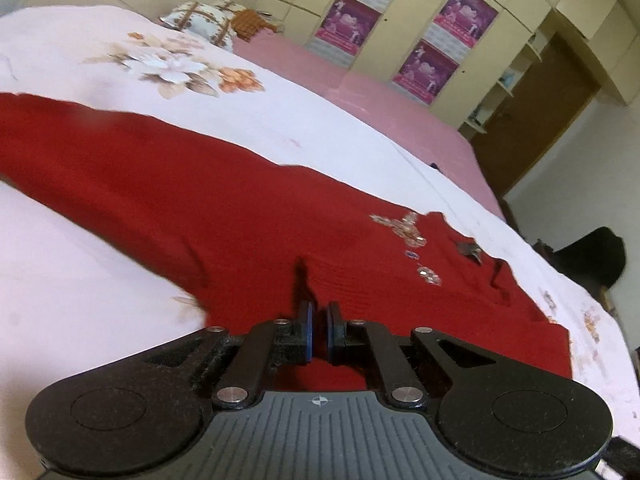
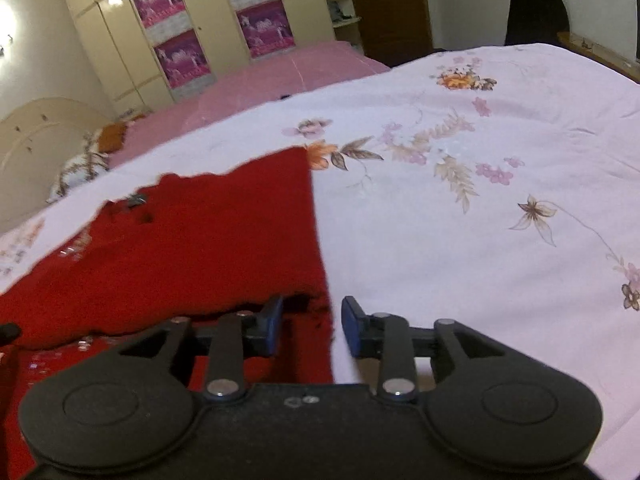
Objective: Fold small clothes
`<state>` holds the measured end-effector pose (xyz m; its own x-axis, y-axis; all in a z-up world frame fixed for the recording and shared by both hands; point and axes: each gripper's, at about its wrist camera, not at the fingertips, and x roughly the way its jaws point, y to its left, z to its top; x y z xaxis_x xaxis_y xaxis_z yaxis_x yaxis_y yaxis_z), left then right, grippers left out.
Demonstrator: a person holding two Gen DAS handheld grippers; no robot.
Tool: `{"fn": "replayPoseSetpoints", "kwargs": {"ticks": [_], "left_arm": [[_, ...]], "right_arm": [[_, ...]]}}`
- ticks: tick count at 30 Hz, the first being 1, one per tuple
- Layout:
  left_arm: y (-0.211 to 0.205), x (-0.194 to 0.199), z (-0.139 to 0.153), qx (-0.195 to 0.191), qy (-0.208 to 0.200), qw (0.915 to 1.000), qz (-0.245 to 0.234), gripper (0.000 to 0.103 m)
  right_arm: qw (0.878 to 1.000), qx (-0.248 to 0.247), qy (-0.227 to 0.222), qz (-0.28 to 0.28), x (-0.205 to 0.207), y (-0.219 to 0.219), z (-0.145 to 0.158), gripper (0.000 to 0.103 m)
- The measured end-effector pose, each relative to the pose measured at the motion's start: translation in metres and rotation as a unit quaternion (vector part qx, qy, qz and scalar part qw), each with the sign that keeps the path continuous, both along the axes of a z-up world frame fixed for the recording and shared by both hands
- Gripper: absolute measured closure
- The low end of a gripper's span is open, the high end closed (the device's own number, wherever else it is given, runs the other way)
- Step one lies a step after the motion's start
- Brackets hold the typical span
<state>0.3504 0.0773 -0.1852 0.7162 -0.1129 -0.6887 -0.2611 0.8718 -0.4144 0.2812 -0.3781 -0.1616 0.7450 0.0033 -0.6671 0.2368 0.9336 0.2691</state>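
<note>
Bedroom setting: cream wardrobe (image 1: 472, 8) with glossy doors, purple posters (image 1: 348, 20) on the panels, a brown wooden door (image 1: 532, 120) beside it. Bed covered by a smooth pale-pink floral sheet (image 2: 480, 208) printed with leaves and blossoms; a plain pink blanket (image 1: 360, 80) lies along its far side, and a patterned pillow (image 1: 204, 20) sits at the head.

Red knit sweater (image 1: 192, 200) lies on the sheet, flat, ribbed in texture, soft fuzzy edges. One long sleeve runs away to the left in the left wrist view. Shiny bead-and-sequin trim (image 1: 404, 228) dots the chest near the neckline; a small dark tag shows at the collar. In the right wrist view the sweater has a straight side edge running down toward the camera, and a ragged dark hem edge just ahead of the fingers.

Left gripper (image 1: 319, 320): black linkage arms, blue pads, held low over the sweater's body. Fingers drawn nearly together with only a thin slit between; red knit fills the view behind that slit, but whether cloth is pinched there cannot be told.

Right gripper (image 2: 310, 316): fingers spread apart, grasping nothing. It hovers low at the sweater's corner, left finger (image 2: 272, 320) over red knit, right finger (image 2: 354, 320) over bare sheet, the sweater's side edge passing between them.
</note>
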Motion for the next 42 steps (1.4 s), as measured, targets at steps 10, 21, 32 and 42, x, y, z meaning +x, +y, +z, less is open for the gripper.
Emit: {"fn": "replayPoseSetpoints", "kwargs": {"ticks": [10,21,32,42], "left_arm": [[-0.039,0.026,0.013,0.014,-0.036,0.9978,-0.053,0.098],[-0.038,0.050,-0.019,0.022,-0.002,0.9989,-0.041,0.099],[-0.040,0.047,-0.011,0.046,-0.012,0.9977,-0.047,0.098],[-0.032,0.038,-0.003,0.038,0.008,0.9979,-0.052,0.098]], "right_arm": [[1.000,0.022,-0.018,-0.007,0.064,-0.011,0.005,0.047],[0.999,0.033,0.003,-0.007,0.126,-0.016,-0.014,0.095],[0.997,-0.064,-0.027,-0.031,0.114,0.000,-0.005,0.076],[0.997,-0.079,0.015,0.012,0.136,0.021,-0.003,0.077]]}}
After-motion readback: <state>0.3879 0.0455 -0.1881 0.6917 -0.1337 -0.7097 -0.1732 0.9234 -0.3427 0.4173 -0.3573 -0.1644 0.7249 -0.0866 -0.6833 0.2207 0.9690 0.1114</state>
